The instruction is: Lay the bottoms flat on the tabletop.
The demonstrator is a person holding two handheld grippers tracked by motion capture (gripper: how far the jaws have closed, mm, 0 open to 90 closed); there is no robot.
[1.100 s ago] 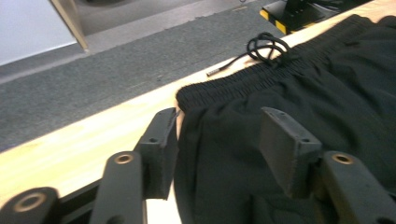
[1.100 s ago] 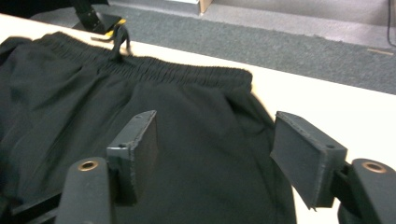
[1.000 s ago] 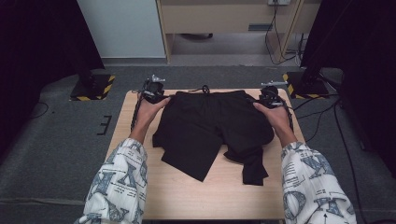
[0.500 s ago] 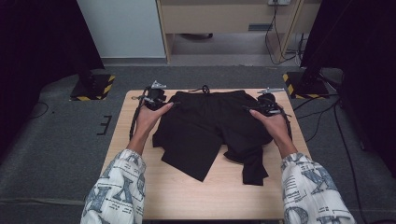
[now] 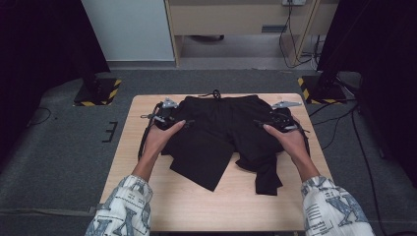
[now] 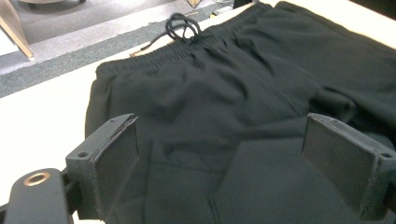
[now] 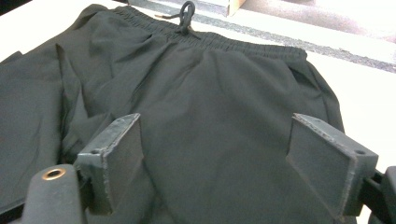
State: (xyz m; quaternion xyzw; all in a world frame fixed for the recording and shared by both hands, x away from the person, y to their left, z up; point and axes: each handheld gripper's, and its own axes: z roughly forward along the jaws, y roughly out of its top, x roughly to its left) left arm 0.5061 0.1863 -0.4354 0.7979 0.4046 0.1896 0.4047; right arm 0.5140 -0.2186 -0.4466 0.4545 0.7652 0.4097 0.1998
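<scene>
Black pants (image 5: 221,132) lie on the table (image 5: 147,196). Left gripper (image 6: 224,158) and right gripper (image 7: 215,158) over them, jaws apart, nothing clamped.

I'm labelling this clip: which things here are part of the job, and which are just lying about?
In the job:
shorts, with drawstring
left gripper, open
right gripper, open
table

Lying about:
floor stands
cables
cabinet
</scene>
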